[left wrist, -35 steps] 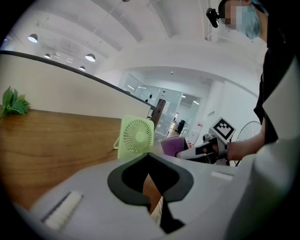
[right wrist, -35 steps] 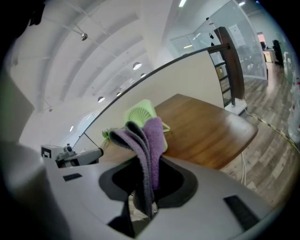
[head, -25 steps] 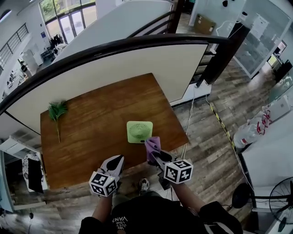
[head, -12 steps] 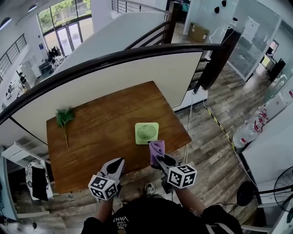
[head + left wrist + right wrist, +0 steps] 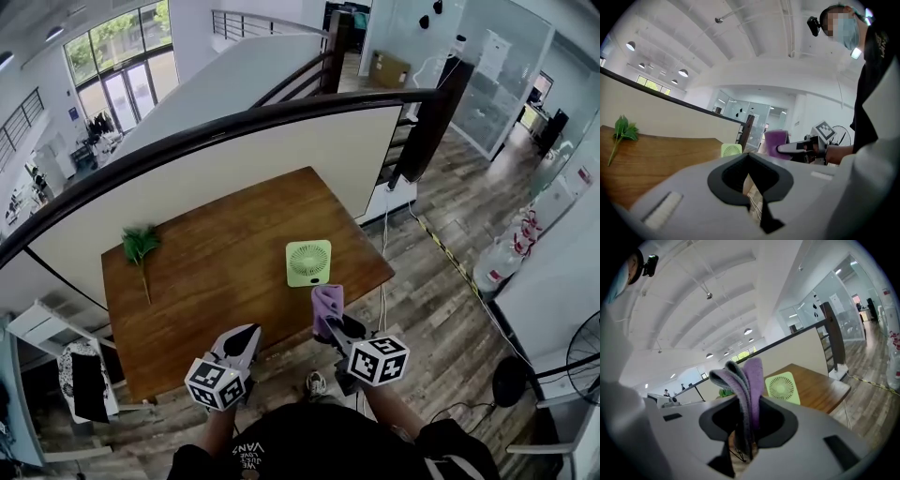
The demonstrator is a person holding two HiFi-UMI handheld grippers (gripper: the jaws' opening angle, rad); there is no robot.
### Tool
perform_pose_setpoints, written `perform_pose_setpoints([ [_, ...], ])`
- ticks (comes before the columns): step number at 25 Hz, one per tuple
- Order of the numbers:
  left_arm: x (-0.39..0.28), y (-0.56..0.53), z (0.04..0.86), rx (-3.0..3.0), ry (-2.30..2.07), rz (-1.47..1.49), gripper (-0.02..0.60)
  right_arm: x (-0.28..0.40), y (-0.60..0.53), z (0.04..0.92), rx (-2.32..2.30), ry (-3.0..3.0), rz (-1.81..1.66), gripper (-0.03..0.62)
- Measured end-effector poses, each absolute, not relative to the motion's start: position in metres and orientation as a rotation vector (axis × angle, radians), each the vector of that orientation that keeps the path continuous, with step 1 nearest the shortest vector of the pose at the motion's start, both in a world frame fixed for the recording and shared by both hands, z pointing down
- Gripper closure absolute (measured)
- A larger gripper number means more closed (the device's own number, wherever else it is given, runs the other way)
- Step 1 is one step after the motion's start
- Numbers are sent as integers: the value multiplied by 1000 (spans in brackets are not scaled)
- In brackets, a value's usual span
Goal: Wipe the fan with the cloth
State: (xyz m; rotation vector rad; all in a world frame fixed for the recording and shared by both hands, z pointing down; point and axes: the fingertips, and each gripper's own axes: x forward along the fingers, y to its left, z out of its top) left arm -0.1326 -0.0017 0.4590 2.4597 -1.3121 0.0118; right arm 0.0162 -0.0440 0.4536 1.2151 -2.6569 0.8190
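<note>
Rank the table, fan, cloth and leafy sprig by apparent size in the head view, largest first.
1. table
2. fan
3. cloth and leafy sprig: roughly alike, and the cloth is raised nearer the camera, so I won't rank them.

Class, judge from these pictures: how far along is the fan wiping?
Done: the purple cloth is clamped in the right gripper. In hand: it hangs by the table edge, apart from the green fan. Left: all the wiping; the left gripper is shut and empty.
</note>
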Motion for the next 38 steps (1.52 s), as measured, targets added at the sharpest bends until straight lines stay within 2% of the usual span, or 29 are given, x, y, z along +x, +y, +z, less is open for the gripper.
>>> perform_pose_setpoints([
  [15, -152, 56, 457, 2521, -1210, 23, 569, -2, 28, 448, 1354, -2642, 813, 487],
  [38, -151, 77, 461, 2564, -1105, 14, 571, 0, 61, 450, 1474, -2572, 775, 487],
])
